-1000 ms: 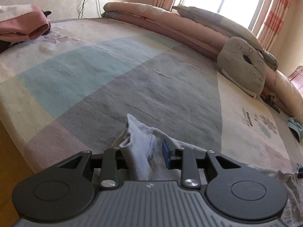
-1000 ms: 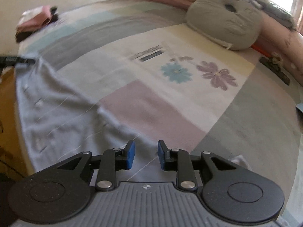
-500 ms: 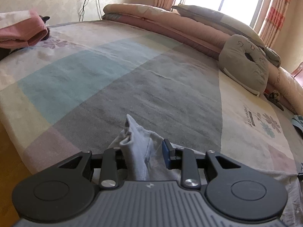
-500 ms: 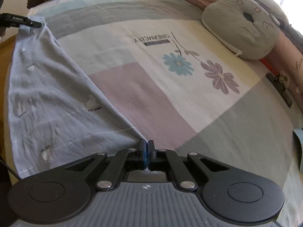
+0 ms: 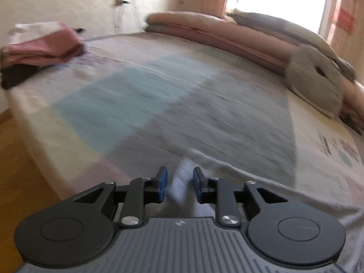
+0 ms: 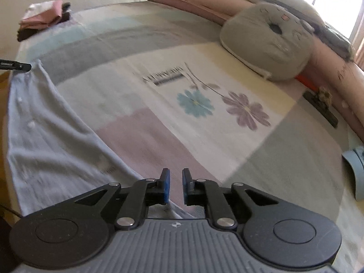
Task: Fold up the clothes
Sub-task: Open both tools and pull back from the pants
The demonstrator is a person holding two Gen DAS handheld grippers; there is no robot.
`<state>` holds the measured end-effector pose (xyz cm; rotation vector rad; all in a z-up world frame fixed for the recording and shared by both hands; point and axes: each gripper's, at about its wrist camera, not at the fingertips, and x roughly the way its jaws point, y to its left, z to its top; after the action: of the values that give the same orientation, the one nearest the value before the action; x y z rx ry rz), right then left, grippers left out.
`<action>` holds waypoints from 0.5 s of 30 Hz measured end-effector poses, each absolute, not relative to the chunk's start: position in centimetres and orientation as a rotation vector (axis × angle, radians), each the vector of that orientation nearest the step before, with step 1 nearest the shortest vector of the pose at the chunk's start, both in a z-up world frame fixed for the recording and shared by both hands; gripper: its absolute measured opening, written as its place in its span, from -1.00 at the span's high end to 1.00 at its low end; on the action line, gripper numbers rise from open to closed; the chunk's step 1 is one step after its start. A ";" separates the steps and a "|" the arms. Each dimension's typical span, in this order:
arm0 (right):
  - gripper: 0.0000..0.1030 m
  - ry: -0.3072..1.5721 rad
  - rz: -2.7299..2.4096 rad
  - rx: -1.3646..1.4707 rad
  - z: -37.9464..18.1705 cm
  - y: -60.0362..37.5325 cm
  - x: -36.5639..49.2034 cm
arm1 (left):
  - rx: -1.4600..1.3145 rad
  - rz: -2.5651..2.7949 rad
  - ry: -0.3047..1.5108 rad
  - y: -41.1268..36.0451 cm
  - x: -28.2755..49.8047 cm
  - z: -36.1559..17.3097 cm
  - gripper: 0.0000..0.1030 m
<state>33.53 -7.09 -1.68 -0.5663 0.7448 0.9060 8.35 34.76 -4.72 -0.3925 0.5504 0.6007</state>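
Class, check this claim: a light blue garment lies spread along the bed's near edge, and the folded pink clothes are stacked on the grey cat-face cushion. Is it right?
Not quite. The folded pink clothes sit on the bed's far left corner, well apart from the grey cat-face cushion at the right. The right wrist view shows this. The light blue garment does lie along the near edge.
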 end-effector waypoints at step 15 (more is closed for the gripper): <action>0.30 0.740 1.497 -0.641 -2.5 8.5 24.1 | -0.232 0.664 0.736 33.8 6.3 -2.7 -0.23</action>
<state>24.11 8.54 -2.46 -0.6410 0.7403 1.4972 6.32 33.79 -2.74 -0.2322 0.7358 0.6635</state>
